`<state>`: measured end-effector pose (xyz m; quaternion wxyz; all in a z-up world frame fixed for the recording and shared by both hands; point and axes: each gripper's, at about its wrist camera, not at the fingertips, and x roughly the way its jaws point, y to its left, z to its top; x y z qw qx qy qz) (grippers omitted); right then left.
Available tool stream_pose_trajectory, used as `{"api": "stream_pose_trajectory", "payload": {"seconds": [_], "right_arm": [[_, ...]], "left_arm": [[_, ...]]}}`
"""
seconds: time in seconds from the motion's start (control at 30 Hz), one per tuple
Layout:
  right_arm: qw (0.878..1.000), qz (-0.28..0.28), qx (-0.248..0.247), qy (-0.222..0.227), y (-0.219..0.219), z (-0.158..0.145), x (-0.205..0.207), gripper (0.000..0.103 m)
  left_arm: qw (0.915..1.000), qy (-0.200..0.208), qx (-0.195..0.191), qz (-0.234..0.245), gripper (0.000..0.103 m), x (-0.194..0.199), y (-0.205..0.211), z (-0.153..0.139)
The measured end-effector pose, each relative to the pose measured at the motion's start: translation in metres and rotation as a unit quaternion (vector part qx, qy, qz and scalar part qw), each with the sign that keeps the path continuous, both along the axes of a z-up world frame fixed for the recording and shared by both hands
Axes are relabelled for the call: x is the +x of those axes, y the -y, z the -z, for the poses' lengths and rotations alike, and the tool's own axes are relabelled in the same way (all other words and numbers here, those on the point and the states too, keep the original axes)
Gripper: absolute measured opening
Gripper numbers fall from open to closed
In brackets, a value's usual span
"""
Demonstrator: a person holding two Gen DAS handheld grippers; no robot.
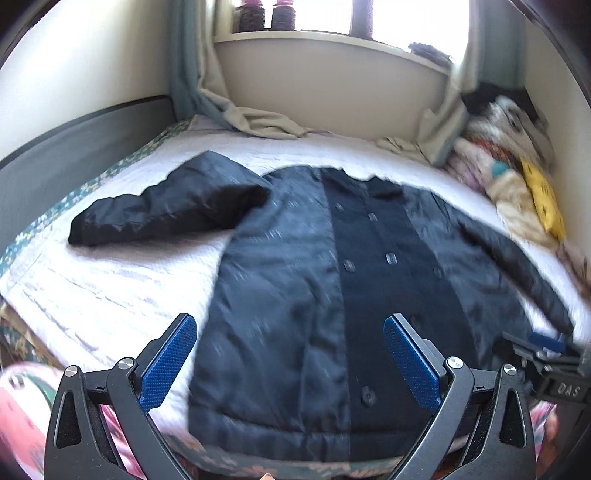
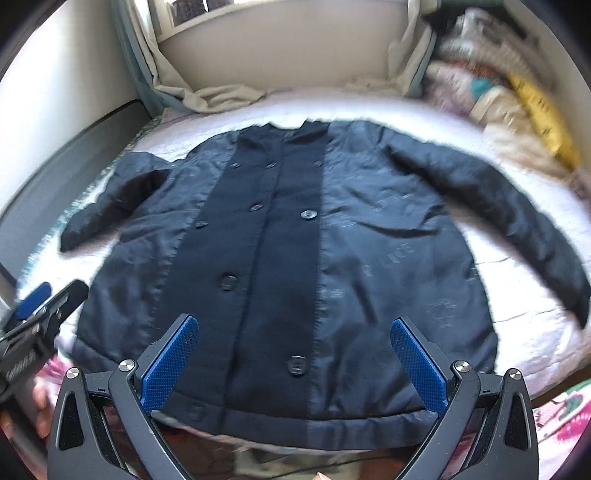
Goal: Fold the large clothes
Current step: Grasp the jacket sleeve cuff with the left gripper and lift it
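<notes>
Your left gripper and right gripper both spread wide, empty, above the coat hem, white bedspread bare leftward.

A bed with a white quilted cover fills mid-frame; a grey headboard runs along the left, a bright window sits at top, and piled bedding lies upper right

We see daylight glaring through the window, motion blur smearing the coat, and fisheye-bent, dark corners.
</notes>
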<state>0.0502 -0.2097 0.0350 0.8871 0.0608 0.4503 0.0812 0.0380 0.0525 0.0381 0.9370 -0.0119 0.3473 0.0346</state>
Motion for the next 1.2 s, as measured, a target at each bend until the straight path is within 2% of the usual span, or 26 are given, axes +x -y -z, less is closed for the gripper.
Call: {"api": "stream_pose_trajectory", "payload": {"seconds": [0.1, 0.3, 0.37, 0.4, 0.47, 0.53, 0.67, 0.7, 0.77, 0.8, 0.83, 0.93, 1.0, 1.07, 1.2], "right_arm": [[0.999, -0.009, 0.034, -0.027, 0.004, -0.013, 0.021, 0.103], [0.999, -0.019, 0.029, -0.03, -0.004, -0.05, 0.08, 0.103], [0.999, -0.025, 0.034, -0.013, -0.007, -0.06, 0.101, 0.103], [0.999, -0.032, 0.028, 0.012, -0.01, -0.066, 0.113, 0.103], [0.998, -0.04, -0.004, 0.043, -0.016, -0.073, 0.13, 0.103], [0.996, -0.058, -0.027, 0.069, -0.021, -0.076, 0.147, 0.103], [0.993, -0.069, -0.019, 0.095, -0.016, -0.067, 0.166, 0.103], [0.993, -0.063, -0.019, 0.097, -0.012, -0.06, 0.169, 0.103], [0.995, -0.069, -0.031, 0.068, -0.011, -0.046, 0.178, 0.103], [0.994, -0.084, -0.037, 0.055, -0.011, -0.039, 0.183, 0.103], [0.994, -0.084, -0.041, 0.053, -0.011, -0.036, 0.187, 0.103], [0.995, -0.079, -0.04, 0.035, -0.007, -0.024, 0.198, 0.103], [0.996, -0.078, -0.034, 0.021, -0.005, -0.016, 0.201, 0.103], [0.997, -0.076, -0.028, 0.004, -0.006, -0.008, 0.206, 0.103], [0.996, -0.086, -0.017, -0.011, -0.011, -0.002, 0.209, 0.103]], "left_arm": [[0.9989, 0.02, -0.039, -0.019, 0.102, 0.019, -0.026, -0.02], [0.9958, 0.028, -0.073, -0.047, 0.102, 0.072, -0.078, -0.059], [0.9953, 0.026, -0.072, -0.058, 0.102, 0.095, -0.092, -0.069], [0.9948, 0.02, -0.079, -0.062, 0.102, 0.108, -0.1, -0.072], [0.9929, 0.019, -0.095, -0.068, 0.102, 0.129, -0.115, -0.076], [0.9907, 0.013, -0.11, -0.079, 0.102, 0.149, -0.128, -0.073], [0.9825, -0.003, -0.164, -0.089, 0.102, 0.179, -0.156, -0.051], [0.9806, -0.004, -0.172, -0.094, 0.102, 0.183, -0.163, -0.043], [0.9775, -0.014, -0.174, -0.119, 0.102, 0.188, -0.179, -0.027], [0.9732, -0.03, -0.181, -0.138, 0.102, 0.19, -0.189, -0.021], [0.9668, -0.035, -0.207, -0.146, 0.102, 0.191, -0.2, -0.018], [0.9488, -0.026, -0.268, -0.165, 0.102, 0.187, -0.229, -0.013], [0.9332, -0.021, -0.303, -0.192, 0.102, 0.182, -0.246, -0.008], [0.9201, -0.022, -0.326, -0.216, 0.102, 0.178, -0.257, -0.002], [0.9024, -0.026, -0.353, -0.245, 0.101, 0.168, -0.277, 0.01]]}}
